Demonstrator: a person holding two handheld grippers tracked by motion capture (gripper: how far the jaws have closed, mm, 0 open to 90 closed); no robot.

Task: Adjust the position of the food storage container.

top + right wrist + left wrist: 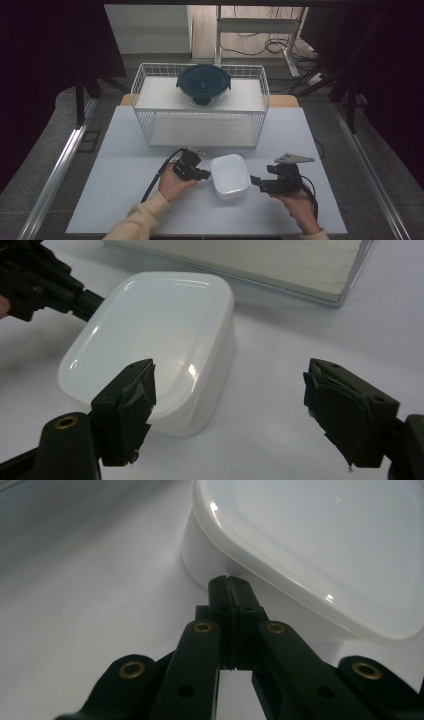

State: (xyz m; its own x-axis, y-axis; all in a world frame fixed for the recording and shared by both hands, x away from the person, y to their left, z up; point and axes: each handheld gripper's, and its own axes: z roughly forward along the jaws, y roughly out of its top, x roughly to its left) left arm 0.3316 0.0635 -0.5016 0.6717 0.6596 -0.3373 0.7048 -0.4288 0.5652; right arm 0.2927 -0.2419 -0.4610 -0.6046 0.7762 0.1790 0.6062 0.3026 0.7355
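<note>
White worktop, wire basket at back. Left gripper clenched, tips against the white lidded container (mid-worktop, near edge). Right gripper released, just beside it.

White lidded tub between grippers

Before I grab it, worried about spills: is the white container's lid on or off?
On. The white container sits upright, its lid covering the whole top.
</note>
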